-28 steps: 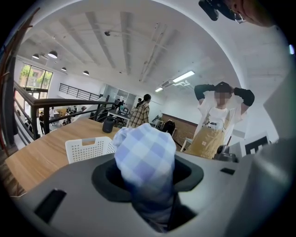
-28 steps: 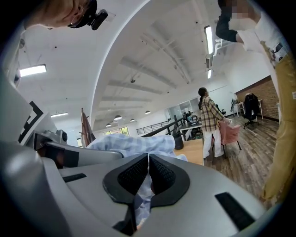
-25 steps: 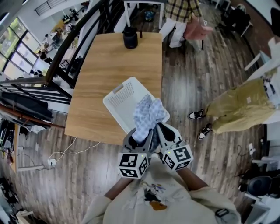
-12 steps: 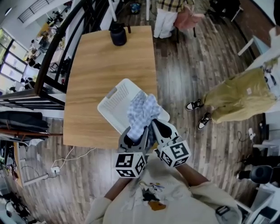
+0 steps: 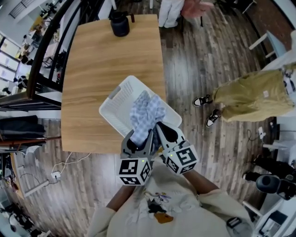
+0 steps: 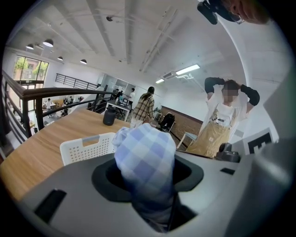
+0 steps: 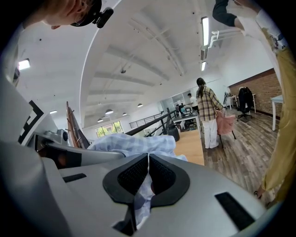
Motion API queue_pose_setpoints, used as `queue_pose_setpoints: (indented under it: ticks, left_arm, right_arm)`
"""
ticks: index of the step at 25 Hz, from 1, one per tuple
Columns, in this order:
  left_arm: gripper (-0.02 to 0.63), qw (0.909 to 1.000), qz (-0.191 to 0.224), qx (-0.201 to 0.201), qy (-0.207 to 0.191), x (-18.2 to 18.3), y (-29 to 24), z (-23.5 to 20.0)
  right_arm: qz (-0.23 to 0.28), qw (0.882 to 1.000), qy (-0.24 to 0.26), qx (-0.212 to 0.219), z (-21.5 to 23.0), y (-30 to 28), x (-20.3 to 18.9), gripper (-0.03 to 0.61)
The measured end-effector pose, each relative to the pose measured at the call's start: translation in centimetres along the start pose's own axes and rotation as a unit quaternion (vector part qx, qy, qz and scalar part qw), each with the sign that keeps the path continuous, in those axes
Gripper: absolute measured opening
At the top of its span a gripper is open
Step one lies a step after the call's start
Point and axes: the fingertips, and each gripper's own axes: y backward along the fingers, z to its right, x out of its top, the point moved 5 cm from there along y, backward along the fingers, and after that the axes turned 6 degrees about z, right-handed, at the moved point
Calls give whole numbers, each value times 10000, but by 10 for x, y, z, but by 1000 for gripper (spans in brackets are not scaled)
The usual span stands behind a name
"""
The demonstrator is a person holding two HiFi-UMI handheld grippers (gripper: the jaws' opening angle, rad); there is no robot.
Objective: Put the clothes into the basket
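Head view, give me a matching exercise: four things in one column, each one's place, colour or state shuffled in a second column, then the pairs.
1. checked cloth
2. white basket
3. black jug
4. table

A. stands at the table's far end
B. light wood
C. gripped by the left tool and right tool
D. sits by the table's near edge, below the cloth

Pairs: 1-C; 2-D; 3-A; 4-B

The blue-and-white checked cloth (image 5: pixel 145 113) hides the near corner of the white perforated plastic basket (image 5: pixel 119 98) just beyond both tongs, and its bunched end covers the left gripper's (image 5: pixel 144 139) pads. Far ahead, a person in pale trousers (image 5: pixel 169 14) is cut by the top edge. Well right of the right gripper (image 5: pixel 160 132), a person in khaki trousers (image 5: pixel 249 95) is cut by the side edge.
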Motion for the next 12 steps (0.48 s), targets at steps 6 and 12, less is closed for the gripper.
queue_pose_setpoints:
  ticks: [6, 12]
  left_arm:
    - [202, 9998, -203, 55, 46, -9, -13, -19]
    - [202, 9992, -372, 100, 89, -15, -24, -31]
  right_arm:
    - [-158, 9998, -70, -67, 4, -16, -9, 25]
    - [-366, 9992, -126, -140, 11, -27, -16, 25]
